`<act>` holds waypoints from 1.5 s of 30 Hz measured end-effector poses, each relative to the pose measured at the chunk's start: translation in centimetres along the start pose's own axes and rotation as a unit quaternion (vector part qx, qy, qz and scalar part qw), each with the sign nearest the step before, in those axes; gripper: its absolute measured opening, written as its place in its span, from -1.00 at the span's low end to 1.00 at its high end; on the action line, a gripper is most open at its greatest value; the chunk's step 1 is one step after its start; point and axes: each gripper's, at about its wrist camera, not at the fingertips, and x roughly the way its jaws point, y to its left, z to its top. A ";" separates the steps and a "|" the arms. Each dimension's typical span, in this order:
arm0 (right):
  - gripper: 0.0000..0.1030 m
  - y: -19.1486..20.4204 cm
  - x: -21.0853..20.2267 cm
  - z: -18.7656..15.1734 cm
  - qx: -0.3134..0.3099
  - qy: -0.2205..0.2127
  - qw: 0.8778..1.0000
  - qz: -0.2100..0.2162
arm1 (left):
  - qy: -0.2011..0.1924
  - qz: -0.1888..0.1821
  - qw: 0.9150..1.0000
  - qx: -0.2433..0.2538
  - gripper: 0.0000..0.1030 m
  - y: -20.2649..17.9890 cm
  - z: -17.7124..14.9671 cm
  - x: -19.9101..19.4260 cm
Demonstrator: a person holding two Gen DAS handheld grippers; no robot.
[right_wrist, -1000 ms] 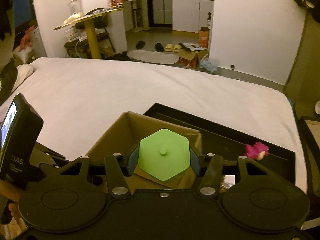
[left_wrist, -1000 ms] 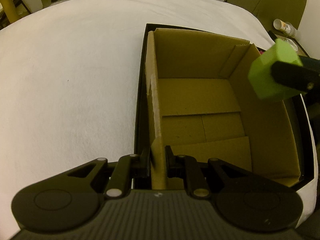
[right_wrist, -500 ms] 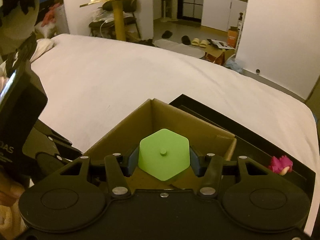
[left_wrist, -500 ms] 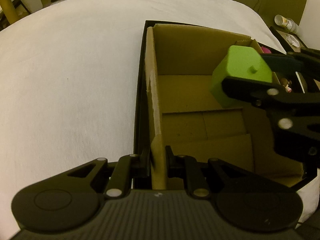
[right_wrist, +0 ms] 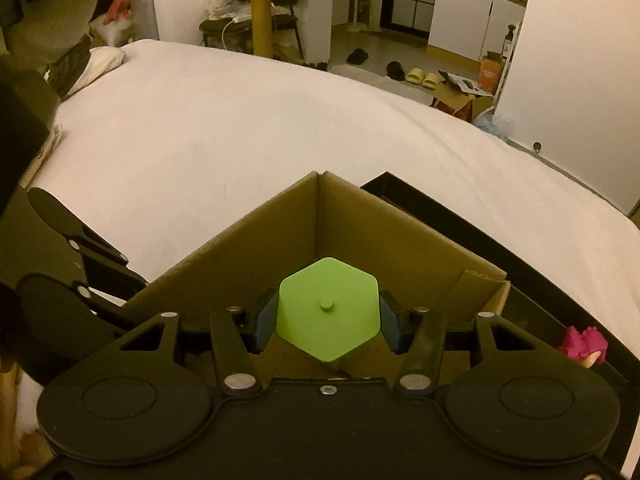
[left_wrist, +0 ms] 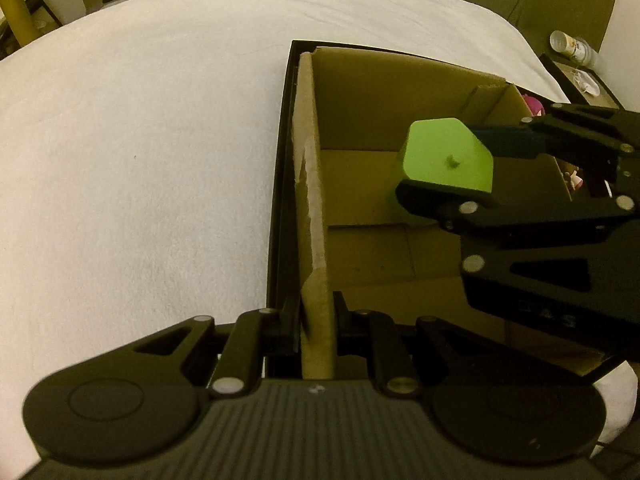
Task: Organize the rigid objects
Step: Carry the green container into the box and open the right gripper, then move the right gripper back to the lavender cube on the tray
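The right gripper (right_wrist: 328, 322) is clamped on a green hexagonal block (right_wrist: 328, 312), its blue pads (right_wrist: 266, 320) pressed to two opposite faces, and holds it in the air over the open cardboard box (left_wrist: 400, 240), not yet touching the floor flaps. The left gripper (left_wrist: 316, 330) is pinched narrow on the box's near side wall, steadying it. The box sits in a black tray (left_wrist: 280, 184) on a white bed (left_wrist: 140, 160); a pink toy (right_wrist: 582, 344) lies in the tray outside the box. This looks like the placing step: the next move calls for lowering the block inside, then spreading the fingers.
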 end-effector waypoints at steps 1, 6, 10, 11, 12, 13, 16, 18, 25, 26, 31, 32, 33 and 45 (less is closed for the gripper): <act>0.01 0.0 0.1 0.0 0.000 0.001 1.000 0.000 | 0.000 0.000 1.000 -0.001 -0.73 0.1 0.0 0.0; 0.03 -0.4 0.3 0.5 0.005 -0.004 1.000 0.009 | -0.001 -0.001 1.000 -0.003 -0.73 0.1 -0.1 0.0; 0.05 -1.0 -0.3 0.6 0.023 -0.014 1.000 0.008 | 0.000 0.001 1.000 -0.001 -0.73 -0.1 -0.1 0.0; 0.05 -1.1 -0.6 0.6 0.027 -0.016 0.999 0.005 | 0.001 0.001 1.000 -0.002 -0.73 -0.1 0.0 0.1; 0.05 -1.3 -0.8 0.5 0.032 -0.016 0.999 0.003 | 0.001 0.002 1.000 -0.001 -0.73 -0.2 0.0 0.1; 0.05 -1.5 -1.2 0.4 0.037 -0.018 0.999 0.002 | 0.002 0.002 1.000 -0.001 -0.73 -0.2 0.0 0.1; 0.06 -2.3 -2.3 0.2 0.052 -0.023 0.998 -0.004 | 0.004 0.005 1.000 0.002 -0.73 -0.5 0.1 0.2; 0.06 -2.8 -3.3 -0.2 0.064 -0.027 0.998 -0.009 | 0.006 0.007 1.000 0.003 -0.73 -0.6 0.2 0.3; 0.06 -5.0 -6.6 -1.6 0.121 -0.046 0.991 -0.026 | 0.012 0.016 1.000 0.012 -0.74 -1.2 0.5 0.3; 0.06 -5.4 -6.9 -1.8 0.131 -0.048 0.990 -0.028 | 0.013 0.017 1.000 0.014 -0.74 -1.3 0.5 0.3; 0.06 -6.4 -7.6 -3.3 0.158 -0.053 0.985 -0.038 | 0.021 0.023 0.999 0.019 -0.74 -1.7 0.9 0.4; 0.06 -6.6 -7.7 -3.6 0.162 -0.054 0.985 -0.039 | 0.022 0.025 0.999 0.019 -0.74 -1.7 0.9 0.4; 0.06 -6.8 -7.7 -3.7 0.166 -0.054 0.984 -0.040 | 0.023 0.028 0.999 0.020 -0.74 -1.8 0.9 0.5; 0.10 -9.2 -7.6 -7.1 0.205 -0.039 0.976 -0.059 | 0.037 0.047 0.998 0.037 -0.74 -3.0 1.1 1.7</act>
